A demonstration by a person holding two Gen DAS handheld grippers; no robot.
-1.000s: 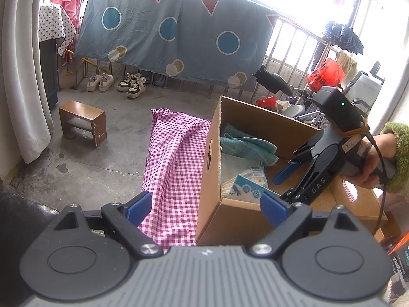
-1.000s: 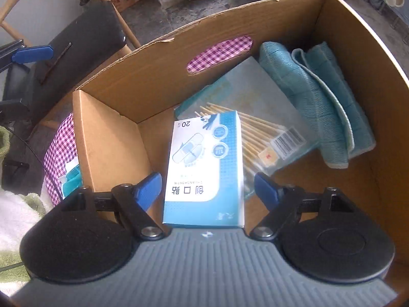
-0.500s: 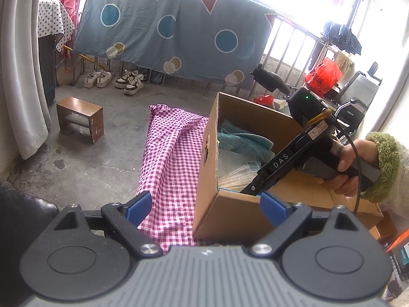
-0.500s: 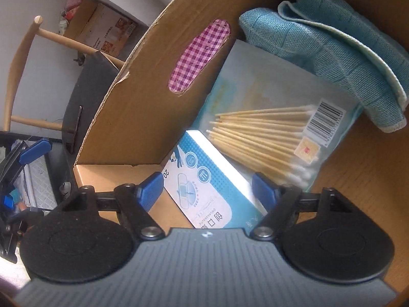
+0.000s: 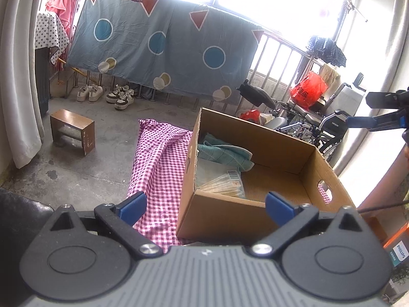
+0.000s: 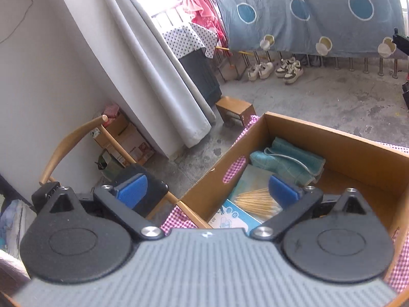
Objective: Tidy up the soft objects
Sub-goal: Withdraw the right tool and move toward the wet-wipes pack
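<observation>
At the far left of the left wrist view we see a pale curtain (image 5: 19, 76) and, just past it, a small wooden stool (image 5: 72, 134) on the concrete floor (image 5: 84, 171). Behind them two pairs of sneakers (image 5: 106, 95) stand under a blue sheet (image 5: 158, 46) hung over the railing. Our left gripper (image 5: 204, 206) has just been opening; its jaws stand wide with nothing between them, above a pink checked cloth (image 5: 161, 168) spread on the floor. Right of that cloth sits the cardboard box (image 5: 225, 215), resting on the cloth's edge. Inside it a folded teal towel (image 5: 225, 151) lies against the far left corner, touching a clear packet of cotton swabs (image 5: 222, 183) on the box floor. Beyond the box a wheelchair (image 5: 306, 122) holds a red bag (image 5: 308, 89). At the far right edge one blue finger of our right gripper (image 5: 368, 122) shows, high over the box.

In the right wrist view, a wooden chair (image 6: 76, 148) stands at the left. Our right gripper (image 6: 208, 192) has just been opening too; its jaws are spread wide and empty above the box's near corner. Below them a blue-and-white bandage box (image 6: 230, 217) lies beside the swabs, with the towel farther right.
</observation>
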